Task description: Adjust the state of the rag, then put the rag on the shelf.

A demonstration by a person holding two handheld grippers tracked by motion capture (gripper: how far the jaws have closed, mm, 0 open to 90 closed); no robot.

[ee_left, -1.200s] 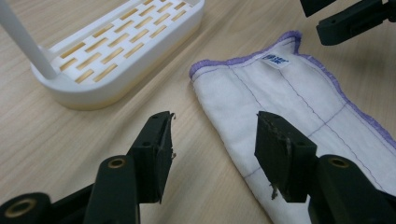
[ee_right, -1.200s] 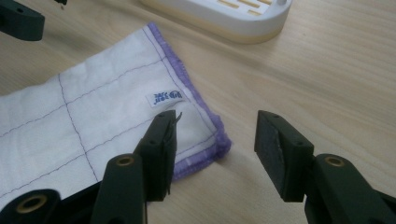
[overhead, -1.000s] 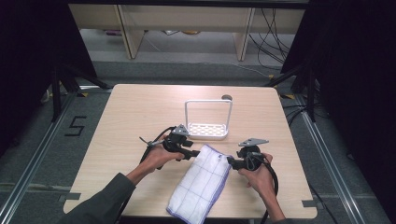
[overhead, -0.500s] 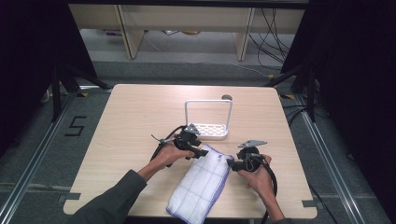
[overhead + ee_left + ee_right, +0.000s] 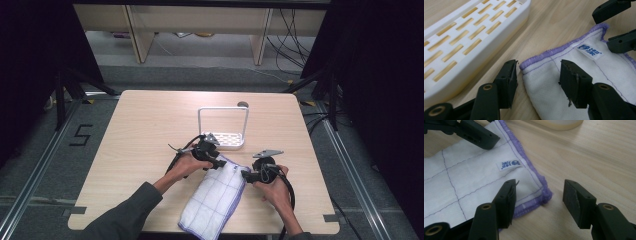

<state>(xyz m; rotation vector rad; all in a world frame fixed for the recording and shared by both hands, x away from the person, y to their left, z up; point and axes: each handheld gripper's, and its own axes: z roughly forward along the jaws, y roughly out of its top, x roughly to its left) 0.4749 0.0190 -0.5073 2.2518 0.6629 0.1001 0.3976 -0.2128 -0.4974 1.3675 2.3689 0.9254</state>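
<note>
The white cloth with the purple hem lies folded on the table, its far edge close to the white slotted tray. Both grippers sit at that far edge, 1 at each corner. The left gripper has its fingers apart around the left corner; they have just been closing, but neither pad presses the fabric yet. The right gripper also stands with fingers apart, straddling the right corner, 1 finger over the cloth and 1 over bare wood.

The likely risk is an uneven pinch: if 1 side closes on the top layer only, the fold would probably slip open on lifting. From the high view it is hard to tell how many layers lie there. A careless left move could also nudge the tray.
</note>
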